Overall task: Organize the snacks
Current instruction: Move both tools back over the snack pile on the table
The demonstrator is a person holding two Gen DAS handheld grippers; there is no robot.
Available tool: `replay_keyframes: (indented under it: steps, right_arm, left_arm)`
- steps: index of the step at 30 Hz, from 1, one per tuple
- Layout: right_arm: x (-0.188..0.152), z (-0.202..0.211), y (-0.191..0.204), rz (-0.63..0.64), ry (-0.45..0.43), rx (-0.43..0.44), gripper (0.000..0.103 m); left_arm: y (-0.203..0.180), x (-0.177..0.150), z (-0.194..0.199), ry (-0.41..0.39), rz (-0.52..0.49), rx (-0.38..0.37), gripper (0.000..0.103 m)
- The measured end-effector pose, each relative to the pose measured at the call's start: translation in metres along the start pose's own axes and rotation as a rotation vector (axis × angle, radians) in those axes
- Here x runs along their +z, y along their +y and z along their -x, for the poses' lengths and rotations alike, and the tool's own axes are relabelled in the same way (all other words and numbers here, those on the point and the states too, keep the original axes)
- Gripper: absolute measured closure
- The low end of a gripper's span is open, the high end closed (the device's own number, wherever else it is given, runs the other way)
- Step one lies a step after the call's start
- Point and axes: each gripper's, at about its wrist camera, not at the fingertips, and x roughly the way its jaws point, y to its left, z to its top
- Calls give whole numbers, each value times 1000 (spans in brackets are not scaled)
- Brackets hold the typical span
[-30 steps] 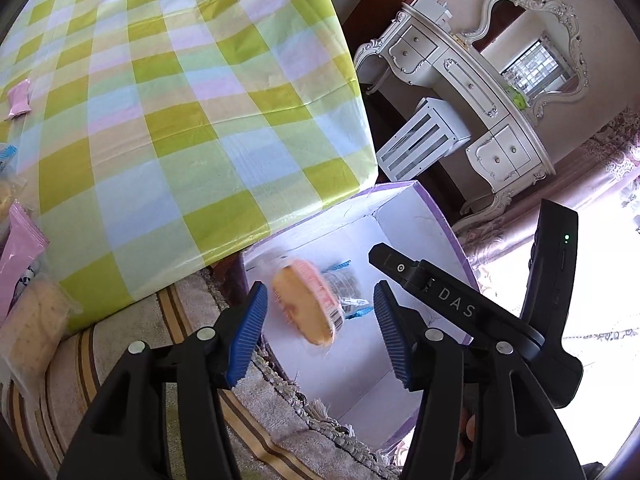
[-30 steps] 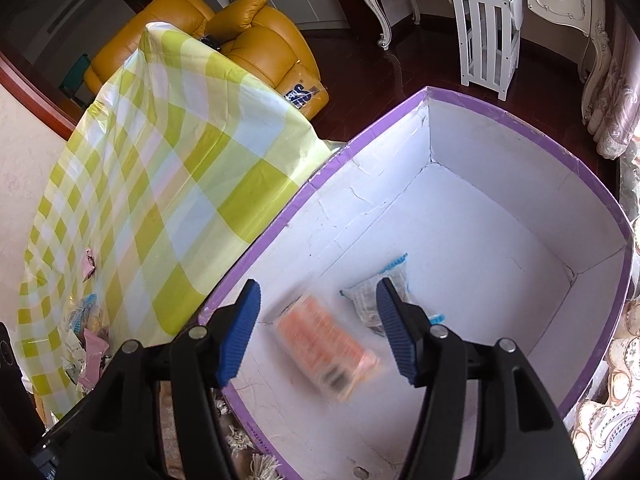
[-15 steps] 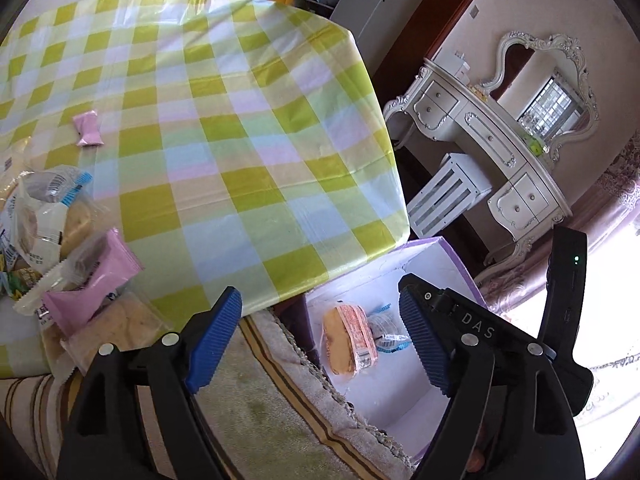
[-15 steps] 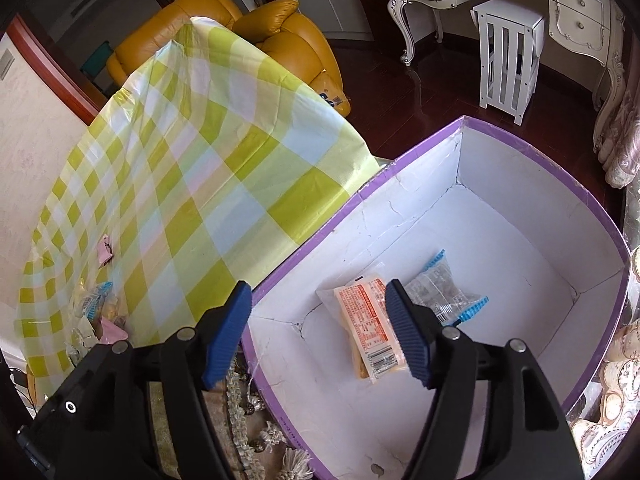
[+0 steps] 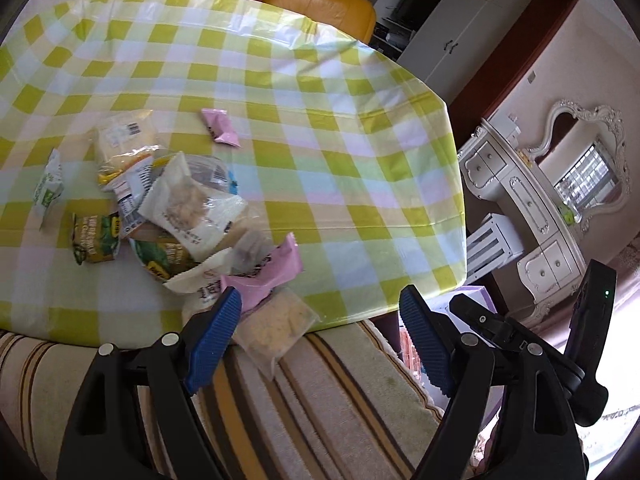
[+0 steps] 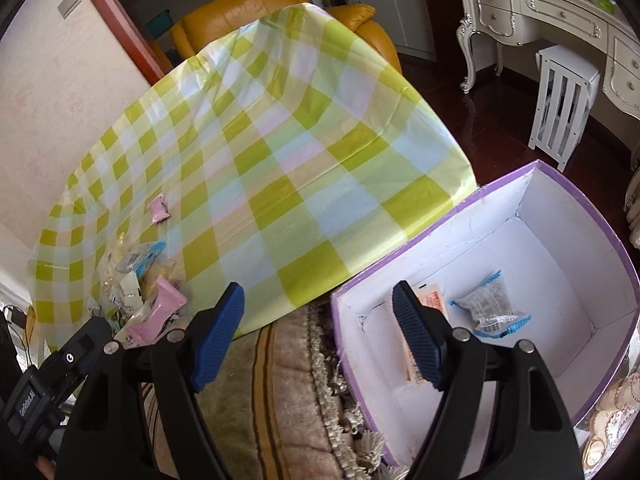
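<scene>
The left claw (image 5: 320,330) is wide open and holds nothing. Its jaws opened up within the last second, and the gap between its blue pads (image 5: 214,334) is empty. It hangs over the near edge of the surface (image 5: 320,128), which wears a yellow, white and pale blue checked cloth.

Just past the left pad lies a heap of snacks (image 5: 176,220) — white packets, green packets and clear bags all piled on each other. A long pink packet (image 5: 268,276) lies at the near end of the heap, partly on a clear bag of pale crumbly bits (image 5: 276,322) that sticks out over the edge of the surface. A small pink packet (image 5: 220,127) lies by itself, farther back on the cloth. A white and green packet (image 5: 48,188) lies apart at the left.

The right claw (image 6: 318,330) is open too, with nothing in it, and its jaws have just been opening wider. Its right pad sits over a big box (image 6: 600,216), white inside with a purple rim. The box stands low beside the surface. Two snacks lie on the bottom of the box — an orange and white packet (image 6: 430,300), partly hidden behind the pad, and a clear packet with blue ends (image 6: 490,308) beside it.

A striped rug or cover (image 5: 320,400) lies under both claws. An orange armchair (image 6: 248,12) stands behind the surface. A white dressing table (image 5: 532,216) with a mirror is at the right, and a white slatted stool (image 6: 562,104) stands by it.
</scene>
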Motion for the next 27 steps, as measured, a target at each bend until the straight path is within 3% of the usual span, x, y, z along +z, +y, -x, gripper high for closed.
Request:
replay_keyframes:
  steps: [10,18,27]
  right_arm:
    - [-17,-13,64,166,67,45,27]
    - [-30,-28,109,338,119,80,27]
    - [-43,-56,132,336,250,129,27]
  left_arm:
    - [64,-1,33,-58,116,98,25]
    - [101,0,42,-68,199,137,32]
    - [133,7,41,-68,269,156,35]
